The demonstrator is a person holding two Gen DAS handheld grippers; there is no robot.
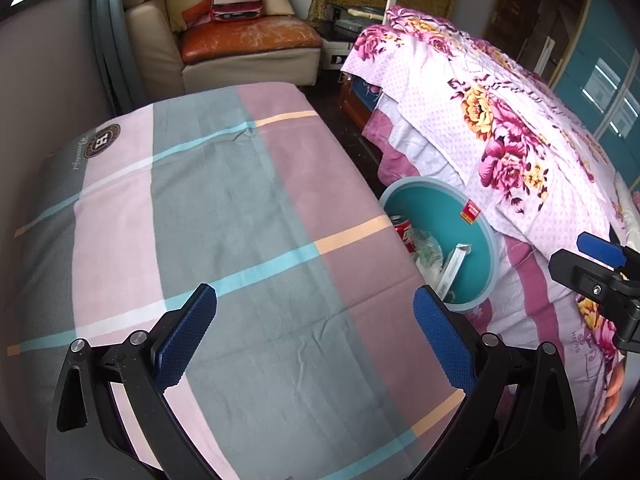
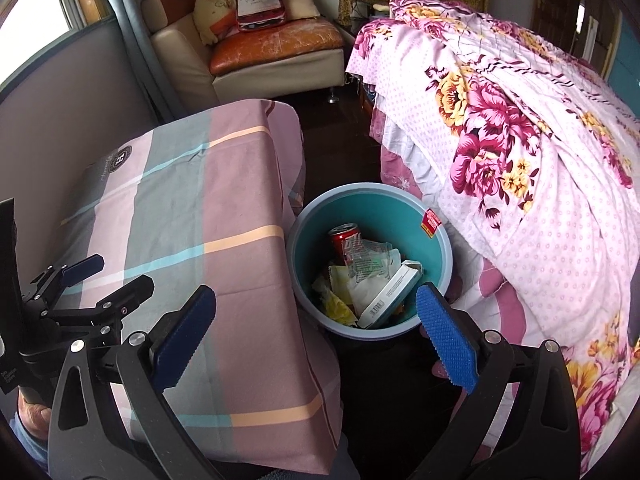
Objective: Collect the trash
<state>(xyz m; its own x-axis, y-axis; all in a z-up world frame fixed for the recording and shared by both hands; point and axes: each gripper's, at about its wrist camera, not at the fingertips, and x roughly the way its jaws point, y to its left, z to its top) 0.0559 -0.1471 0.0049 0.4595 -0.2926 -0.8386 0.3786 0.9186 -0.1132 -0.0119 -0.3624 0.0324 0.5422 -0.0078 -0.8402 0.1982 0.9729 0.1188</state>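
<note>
Teal plastic bin [image 2: 370, 216] w/ pale-blue rim, on floor betw. cloth-covered worktop [image 2: 224, 216] and floral-quilted bed [image 2: 520, 152]. Contents: red soda can [image 2: 343, 240], clear crumpled wrapper [image 2: 370, 260], white carton [image 2: 390, 294] leaning on wall, yellow wrapper [image 2: 336, 306], white tissue. Red sticker [image 2: 431, 221] on inner wall. Left gripper [image 1: 314, 338] over worktop: spread wide, holding nothing. Right gripper [image 2: 316, 338] above bin's near rim: also spread, nothing betw. pads.
</note>
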